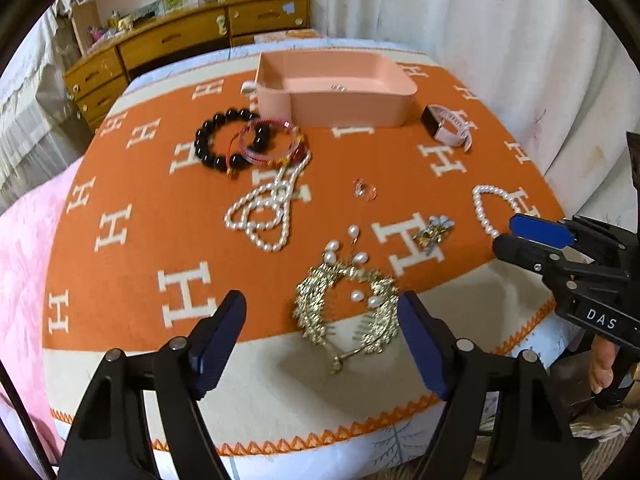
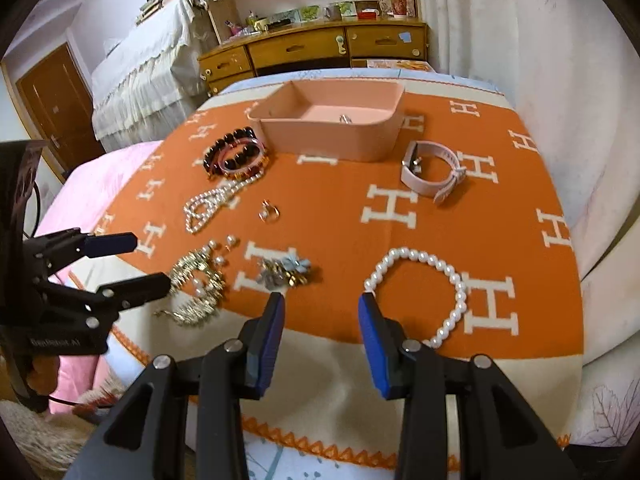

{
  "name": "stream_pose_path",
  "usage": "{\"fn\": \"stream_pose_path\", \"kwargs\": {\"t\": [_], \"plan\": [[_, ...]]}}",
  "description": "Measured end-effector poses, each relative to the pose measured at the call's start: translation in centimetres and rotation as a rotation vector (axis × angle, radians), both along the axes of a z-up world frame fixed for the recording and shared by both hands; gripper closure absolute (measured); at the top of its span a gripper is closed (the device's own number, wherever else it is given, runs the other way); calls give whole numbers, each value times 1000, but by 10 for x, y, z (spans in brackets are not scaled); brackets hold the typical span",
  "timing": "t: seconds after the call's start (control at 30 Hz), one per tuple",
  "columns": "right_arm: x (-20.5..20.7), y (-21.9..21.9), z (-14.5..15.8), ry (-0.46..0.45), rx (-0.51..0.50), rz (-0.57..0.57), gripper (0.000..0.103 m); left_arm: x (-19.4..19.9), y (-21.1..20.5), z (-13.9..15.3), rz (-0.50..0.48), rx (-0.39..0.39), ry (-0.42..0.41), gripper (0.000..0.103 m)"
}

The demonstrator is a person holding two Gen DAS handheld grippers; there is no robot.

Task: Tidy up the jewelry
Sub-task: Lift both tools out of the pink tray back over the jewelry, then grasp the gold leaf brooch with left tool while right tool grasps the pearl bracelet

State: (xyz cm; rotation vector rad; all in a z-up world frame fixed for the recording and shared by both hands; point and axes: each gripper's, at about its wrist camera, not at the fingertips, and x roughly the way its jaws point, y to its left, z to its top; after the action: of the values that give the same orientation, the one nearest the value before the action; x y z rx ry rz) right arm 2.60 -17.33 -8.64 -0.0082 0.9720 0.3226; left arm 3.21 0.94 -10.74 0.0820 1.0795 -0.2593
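Observation:
Jewelry lies on an orange blanket [image 1: 160, 208]. A gold leaf hair comb with pearls [image 1: 348, 300] sits just ahead of my open left gripper [image 1: 322, 316], between its fingers. A pearl bracelet [image 2: 424, 292] lies just right of my open right gripper [image 2: 322, 312]. A small blue-gold brooch [image 2: 286, 270], a ring [image 2: 269, 212], a long pearl necklace [image 1: 264, 212], black bead and pink bracelets [image 1: 248, 140] and a pink watch [image 2: 432, 170] lie around. The pink tray [image 1: 340, 96] at the far side holds a small item.
A wooden drawer unit [image 2: 316, 50] stands beyond the bed. White curtains [image 2: 540, 40] hang on the right. A pink quilt [image 1: 24, 248] lies to the left of the blanket.

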Motion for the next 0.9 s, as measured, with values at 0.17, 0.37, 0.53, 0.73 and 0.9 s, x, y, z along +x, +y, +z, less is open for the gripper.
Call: {"fn": "stream_pose_path", "kwargs": {"t": [0.17, 0.37, 0.53, 0.73, 0.9], "plan": [[1, -14, -1, -5, -3, -41, 64, 8, 7, -11, 33, 1, 41, 38], [4, -19, -6, 3, -20, -55, 64, 16, 4, -17, 16, 29, 56, 41], [7, -22, -8, 8, -24, -70, 65, 22, 6, -22, 23, 34, 83, 44], [10, -31, -7, 3, -8, -90, 65, 24, -6, -17, -51, 80, 52, 45], [11, -32, -8, 4, -8, -89, 65, 23, -29, -18, -210, 207, 16, 45]]}}
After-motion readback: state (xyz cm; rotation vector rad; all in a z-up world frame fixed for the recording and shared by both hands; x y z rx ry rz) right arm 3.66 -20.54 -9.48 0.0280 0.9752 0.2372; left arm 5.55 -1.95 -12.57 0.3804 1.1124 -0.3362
